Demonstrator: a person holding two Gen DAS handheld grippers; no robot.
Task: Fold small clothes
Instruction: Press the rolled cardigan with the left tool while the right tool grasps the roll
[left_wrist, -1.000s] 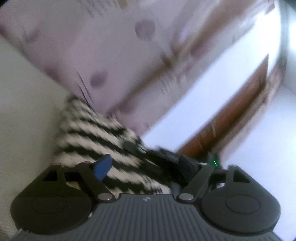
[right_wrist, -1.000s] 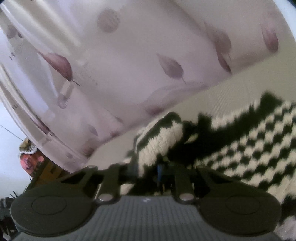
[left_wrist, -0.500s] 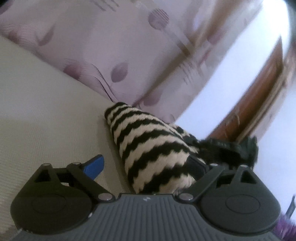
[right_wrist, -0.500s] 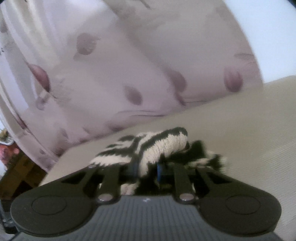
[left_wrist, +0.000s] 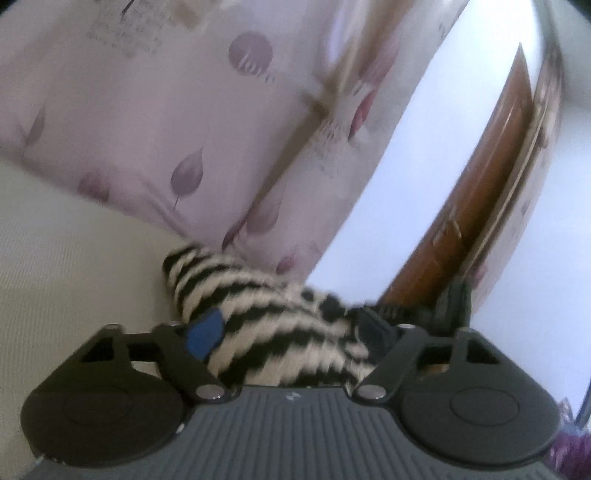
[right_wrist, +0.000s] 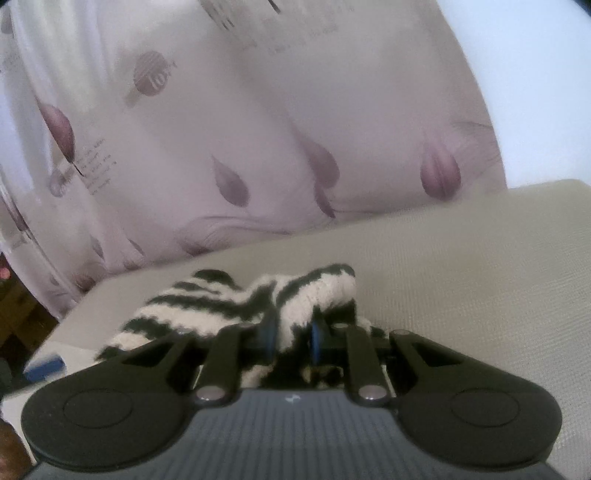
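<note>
Striped knit garment (left_wrist: 273, 325) lies bunched on the beige table (left_wrist: 74, 266), long axis running from my near side out toward the far curtain (left_wrist: 147, 110). It sits directly ahead of both grippers, between them. Left hand-held gripper (left_wrist: 291, 328) straddles the near end of it; its jaws have just been closing from wide, knit between them, blue pad (left_wrist: 205, 330) against the fabric, though I can't tell if it's a firm pinch. Right hand-held gripper (right_wrist: 290, 332) is nearly closed, clamped on a fold of the garment (right_wrist: 295, 306). Versus a second ago, the garment is bundled up instead of spread out to the right.
</note>
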